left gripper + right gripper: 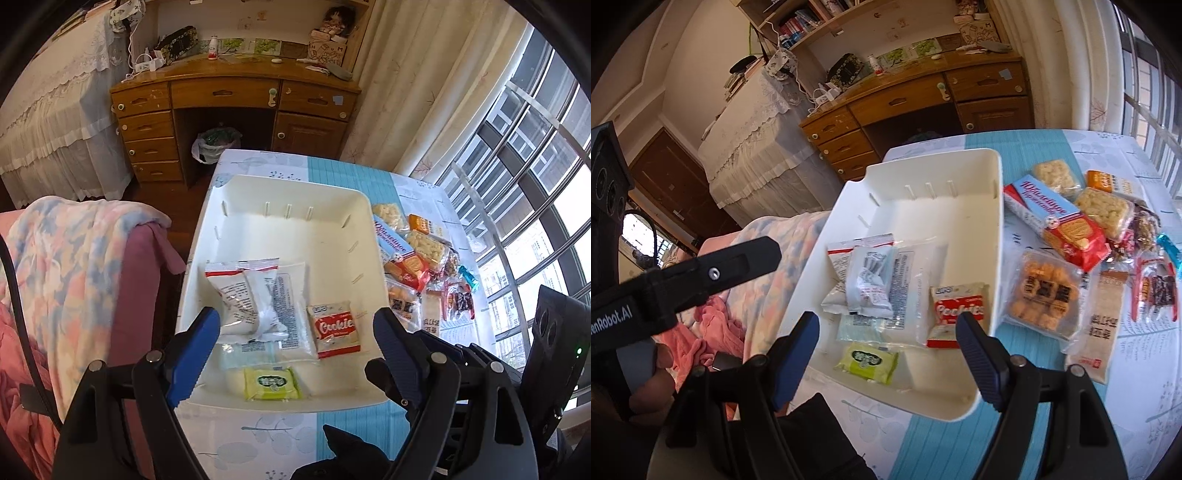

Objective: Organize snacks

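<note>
Home bedroom, wooden desk [236, 92], lace-covered bed [55, 122], curtained window [535, 166]

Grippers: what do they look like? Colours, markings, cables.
Both match. The left gripper and right gripper each have two blue ribbed fingertips on black linkage arms with silver pivot pins. Seen from the right wrist view, the left unit's black body bears white lettering ending "enRobot.AI". A thin black cable runs along the left edge. No sleeves visible.
</note>
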Motion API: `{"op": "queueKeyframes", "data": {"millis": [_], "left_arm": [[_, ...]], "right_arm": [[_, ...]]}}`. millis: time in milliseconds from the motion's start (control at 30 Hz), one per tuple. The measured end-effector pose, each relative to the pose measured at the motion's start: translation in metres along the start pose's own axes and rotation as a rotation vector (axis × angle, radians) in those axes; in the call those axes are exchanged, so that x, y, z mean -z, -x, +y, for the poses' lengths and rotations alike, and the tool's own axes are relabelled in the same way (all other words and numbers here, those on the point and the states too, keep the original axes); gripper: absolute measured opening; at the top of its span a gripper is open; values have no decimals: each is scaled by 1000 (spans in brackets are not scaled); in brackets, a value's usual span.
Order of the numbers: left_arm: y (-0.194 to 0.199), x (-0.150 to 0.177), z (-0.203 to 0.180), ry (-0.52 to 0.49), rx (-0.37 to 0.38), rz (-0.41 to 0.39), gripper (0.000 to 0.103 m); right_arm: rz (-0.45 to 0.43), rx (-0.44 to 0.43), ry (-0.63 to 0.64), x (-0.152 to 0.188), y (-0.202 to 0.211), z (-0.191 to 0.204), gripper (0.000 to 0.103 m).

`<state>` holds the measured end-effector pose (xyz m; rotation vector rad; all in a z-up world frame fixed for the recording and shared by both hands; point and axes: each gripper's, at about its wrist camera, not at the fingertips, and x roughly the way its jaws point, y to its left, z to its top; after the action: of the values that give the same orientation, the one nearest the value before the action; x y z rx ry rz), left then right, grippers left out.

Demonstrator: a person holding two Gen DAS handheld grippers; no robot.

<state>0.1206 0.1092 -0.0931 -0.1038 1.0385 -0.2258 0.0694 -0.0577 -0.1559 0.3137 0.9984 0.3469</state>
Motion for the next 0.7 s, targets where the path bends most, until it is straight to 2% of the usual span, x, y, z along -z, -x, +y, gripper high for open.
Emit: {"op": "queueKeyframes", "data": {"millis": [200,700], "left_arm": [[-5,-2,-28,-12,25,5,84],[-28,-3,-103,-16,63,45,84]], "right_arm": [[-23,36,-8,-1,20,-21,77],[-7,83,-43,-7,53,-91,77]]}}
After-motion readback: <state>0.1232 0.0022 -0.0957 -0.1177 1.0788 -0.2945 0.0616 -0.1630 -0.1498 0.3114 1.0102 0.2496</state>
